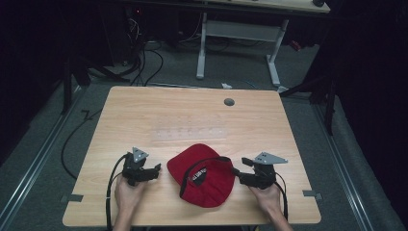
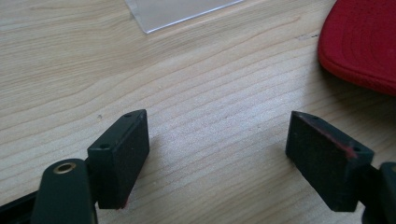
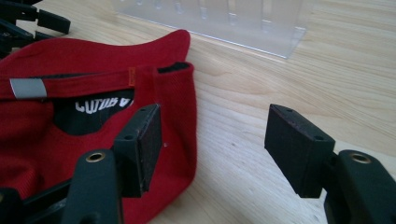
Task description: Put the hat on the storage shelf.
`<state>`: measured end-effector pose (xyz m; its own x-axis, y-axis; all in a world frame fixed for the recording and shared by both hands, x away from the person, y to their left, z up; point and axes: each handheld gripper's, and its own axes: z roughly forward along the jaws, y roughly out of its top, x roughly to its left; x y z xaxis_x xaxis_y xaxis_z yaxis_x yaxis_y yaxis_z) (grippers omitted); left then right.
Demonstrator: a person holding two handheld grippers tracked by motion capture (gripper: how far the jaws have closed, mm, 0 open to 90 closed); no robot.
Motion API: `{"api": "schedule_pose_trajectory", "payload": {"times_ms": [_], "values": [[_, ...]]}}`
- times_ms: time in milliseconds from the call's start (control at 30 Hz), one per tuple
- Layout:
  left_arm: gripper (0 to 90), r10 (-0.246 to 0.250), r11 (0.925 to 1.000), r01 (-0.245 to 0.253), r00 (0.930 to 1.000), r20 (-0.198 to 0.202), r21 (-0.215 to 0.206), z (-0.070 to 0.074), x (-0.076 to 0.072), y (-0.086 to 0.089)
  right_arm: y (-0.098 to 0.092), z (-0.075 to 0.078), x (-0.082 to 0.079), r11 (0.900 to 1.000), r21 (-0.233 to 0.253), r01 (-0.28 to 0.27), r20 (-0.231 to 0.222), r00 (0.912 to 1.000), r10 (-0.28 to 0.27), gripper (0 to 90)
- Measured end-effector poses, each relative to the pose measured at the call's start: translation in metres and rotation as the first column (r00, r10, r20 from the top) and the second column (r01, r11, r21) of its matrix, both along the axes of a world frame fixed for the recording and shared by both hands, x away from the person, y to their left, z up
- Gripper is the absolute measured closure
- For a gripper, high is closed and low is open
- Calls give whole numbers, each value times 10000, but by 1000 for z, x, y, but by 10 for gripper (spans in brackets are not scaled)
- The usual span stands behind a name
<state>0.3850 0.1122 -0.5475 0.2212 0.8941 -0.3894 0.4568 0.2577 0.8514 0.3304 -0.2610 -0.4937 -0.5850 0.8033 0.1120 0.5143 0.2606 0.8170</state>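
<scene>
At the frame's lower centre, both spread, empty tools, left gripper [image 1: 155,170] and right gripper [image 1: 238,172], should pinch the upturned red fabric cap [image 1: 202,174] by opposite rim edges.

Red cloth cap [image 1: 204,175] (ribbed) — matt wood-grain table [image 1: 144,115]
</scene>
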Motion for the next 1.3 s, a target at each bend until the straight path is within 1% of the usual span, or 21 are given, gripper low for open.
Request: {"api": "schedule_pose_trajectory", "payload": {"times_ms": [200, 267, 367, 467, 567, 633, 700, 800, 967, 1133, 1300], "values": [[217, 0, 10000, 0, 10000, -1, -1, 0, 0, 0, 12, 1, 10, 9996, 5, -265, -3, 9996, 265, 365], [217, 1, 10000, -1, 10000, -1, 0, 0, 0, 0, 16, 1, 14, 9995, -47, -309, -137, 9994, 309, 360], [217, 1, 10000, -1, 10000, 1, -1, 0, 0, 0, 22, -1, 19, 9992, -205, -343, -222, 9992, 339, 362], [217, 0, 10000, 0, 10000, -1, 2, 0, 0, 0, 27, -3, 25, 9989, -239, -392, -267, 9989, 386, 365], [217, 4, 10000, -4, 10000, 2, -5, 0, 0, 0, 31, -6, 30, 9987, -166, -482, -442, 9979, 474, 374], [217, 7, 10000, -7, 10000, 2, -8, 0, 0, 0, 34, -9, 32, 9980, -273, -578, -562, 9968, 562, 381], [217, 11, 10000, -11, 10000, 3, -12, 0, 0, 0, 37, -13, 35, 9973, -296, -674, -737, 9952, 651, 388], [217, 11, 10000, -11, 10000, 3, -9, 0, 0, 0, 39, -16, 38, 9969, -264, -746, -857, 9937, 721, 403], [217, 11, 10000, -11, 10000, 2, -8, 0, 0, 0, 42, -19, 42, 9963, -103, -852, -924, 9922, 838, 439], [217, 14, 10000, -14, 10000, 3, -10, 0, 0, 0, 47, -25, 44, 9949, -193, -990, -1118, 9891, 963, 474], [217, 10, 10000, -10, 10000, 0, -2, 0, 0, 0, 50, -28, 44, 9924, -74, -1230, -1199, 9854, 1213, 575]]}}
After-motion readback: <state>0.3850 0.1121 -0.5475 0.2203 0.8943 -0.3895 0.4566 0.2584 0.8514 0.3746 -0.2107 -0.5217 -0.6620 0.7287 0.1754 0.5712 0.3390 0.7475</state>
